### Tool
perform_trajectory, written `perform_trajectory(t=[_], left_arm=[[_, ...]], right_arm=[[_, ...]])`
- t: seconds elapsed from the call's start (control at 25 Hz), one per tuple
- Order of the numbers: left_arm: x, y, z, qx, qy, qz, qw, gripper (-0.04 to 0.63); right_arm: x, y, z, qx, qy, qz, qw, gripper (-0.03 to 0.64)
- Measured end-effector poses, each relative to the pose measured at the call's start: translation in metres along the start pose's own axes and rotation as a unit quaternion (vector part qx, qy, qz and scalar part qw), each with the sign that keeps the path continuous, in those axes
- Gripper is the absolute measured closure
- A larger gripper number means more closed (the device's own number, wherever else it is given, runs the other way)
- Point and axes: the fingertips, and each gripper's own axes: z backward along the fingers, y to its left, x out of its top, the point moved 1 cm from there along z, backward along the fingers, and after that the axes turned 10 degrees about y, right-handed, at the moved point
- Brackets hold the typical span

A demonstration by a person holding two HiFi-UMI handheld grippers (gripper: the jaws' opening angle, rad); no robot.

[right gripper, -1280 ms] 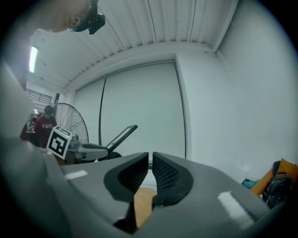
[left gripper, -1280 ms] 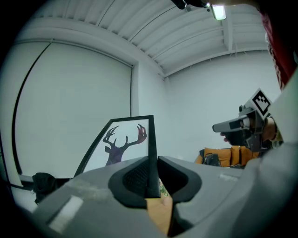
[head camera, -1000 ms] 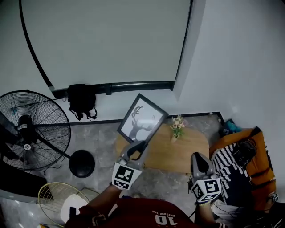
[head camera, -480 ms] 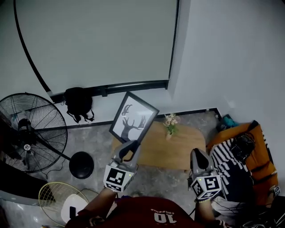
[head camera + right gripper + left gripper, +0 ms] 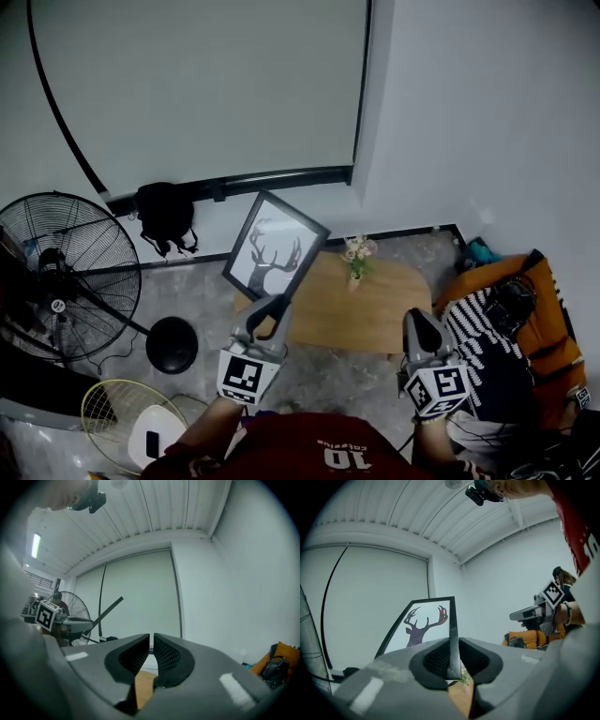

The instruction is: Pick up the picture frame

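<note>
Left tool (image 5: 275, 305) is clamping the picture frame (image 5: 275, 248) by its lower edge, pads pressing on the black border. Over the last second it has been drawing the frame back and up, away from the flower vase (image 5: 354, 255) ahead of it. The frame is now sticking up tilted above the tool tips, clear of the worktop (image 5: 375, 309) beneath. Right tool (image 5: 417, 321) is idling, jaws nearly together on nothing. The pickup is looking done.

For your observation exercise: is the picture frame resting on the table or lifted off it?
Lifted: the left gripper pinches the picture frame by its edge, holding it tilted, off the table.
</note>
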Motion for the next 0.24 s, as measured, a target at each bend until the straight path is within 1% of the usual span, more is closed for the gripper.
perform_trajectory(t=[0.08,0.24], left_arm=[[-0.0008,-0.0001,0.0007,0.001,-0.001,-0.014,0.9999,0.523],[0.0001,-0.0018,0.0029,0.002,0.001,-0.019,0.9998,0.523]], right_arm=[[0.0012,0.0002,0.0009,0.0,0.0,0.0,1.0,0.601],[0.0028,0.0003,0.0029,0.002,-0.001,-0.003,1.0,0.601]])
